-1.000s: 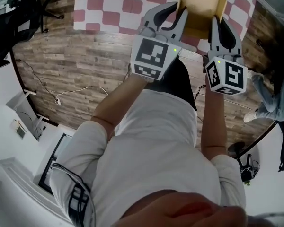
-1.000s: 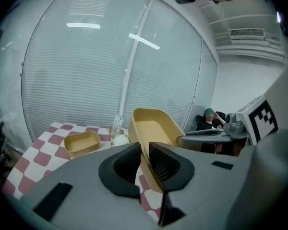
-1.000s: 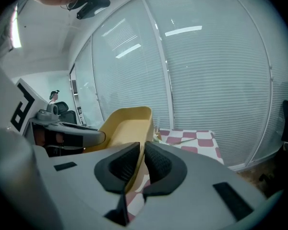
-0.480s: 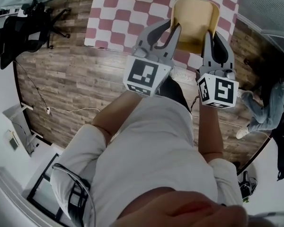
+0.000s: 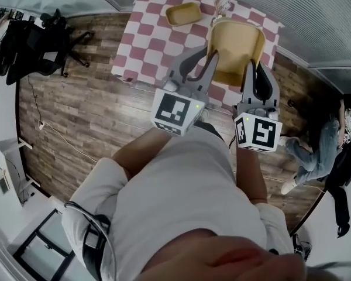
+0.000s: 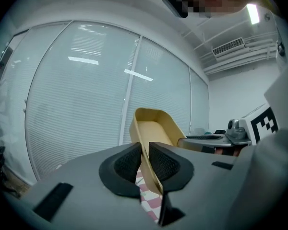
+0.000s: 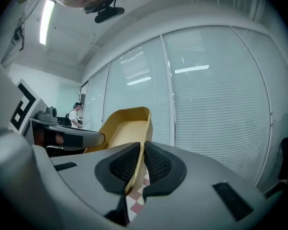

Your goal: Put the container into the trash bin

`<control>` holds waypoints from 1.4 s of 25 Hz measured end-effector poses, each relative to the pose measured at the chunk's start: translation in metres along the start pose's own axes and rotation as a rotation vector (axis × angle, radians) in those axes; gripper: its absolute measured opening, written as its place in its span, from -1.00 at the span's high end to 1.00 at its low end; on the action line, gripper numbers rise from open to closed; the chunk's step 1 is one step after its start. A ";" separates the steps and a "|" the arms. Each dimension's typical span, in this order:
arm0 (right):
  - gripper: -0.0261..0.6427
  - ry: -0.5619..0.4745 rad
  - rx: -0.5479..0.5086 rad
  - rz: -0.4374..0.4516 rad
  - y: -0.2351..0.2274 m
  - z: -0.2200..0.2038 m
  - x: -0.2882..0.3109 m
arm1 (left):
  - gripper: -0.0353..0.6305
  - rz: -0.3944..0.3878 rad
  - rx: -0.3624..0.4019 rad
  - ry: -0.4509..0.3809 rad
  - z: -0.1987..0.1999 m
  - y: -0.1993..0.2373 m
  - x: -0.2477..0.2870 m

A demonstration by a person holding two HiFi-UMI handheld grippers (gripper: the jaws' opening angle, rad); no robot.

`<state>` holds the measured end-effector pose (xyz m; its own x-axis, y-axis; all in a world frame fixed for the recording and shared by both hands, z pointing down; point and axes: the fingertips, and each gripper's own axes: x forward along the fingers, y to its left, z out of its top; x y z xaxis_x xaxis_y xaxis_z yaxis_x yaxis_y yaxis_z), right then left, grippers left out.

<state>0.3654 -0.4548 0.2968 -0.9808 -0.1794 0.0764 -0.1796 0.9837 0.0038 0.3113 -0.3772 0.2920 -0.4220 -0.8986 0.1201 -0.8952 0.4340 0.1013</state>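
Clamping opposite side walls of the tan container [image 5: 234, 43], the left gripper [image 5: 206, 60], jaws closing on the wall between its pads, and the right gripper [image 5: 255, 70], pinched tight on its wall, apparently share the load to hold it steady above the checked table [image 5: 145, 28].

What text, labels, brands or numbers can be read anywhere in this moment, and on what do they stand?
No readable words or numbers anywhere.
The left marker cube: black-and-white square pattern only, no letters.
The right marker cube: likewise a pattern only.
The yellow container: no print visible.
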 end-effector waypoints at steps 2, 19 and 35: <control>0.77 -0.017 -0.006 -0.002 0.002 0.009 -0.002 | 0.68 0.001 0.008 -0.017 0.009 -0.001 -0.003; 0.77 -0.063 -0.026 0.187 0.046 0.023 0.008 | 0.68 0.182 0.012 -0.067 0.021 0.021 -0.050; 0.78 -0.088 -0.031 0.733 0.253 0.034 0.049 | 0.68 0.725 -0.018 -0.112 0.019 0.134 -0.221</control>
<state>0.2689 -0.2147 0.2679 -0.8508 0.5253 -0.0102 0.5252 0.8509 0.0107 0.2819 -0.1216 0.2598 -0.9204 -0.3861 0.0617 -0.3835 0.9222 0.0508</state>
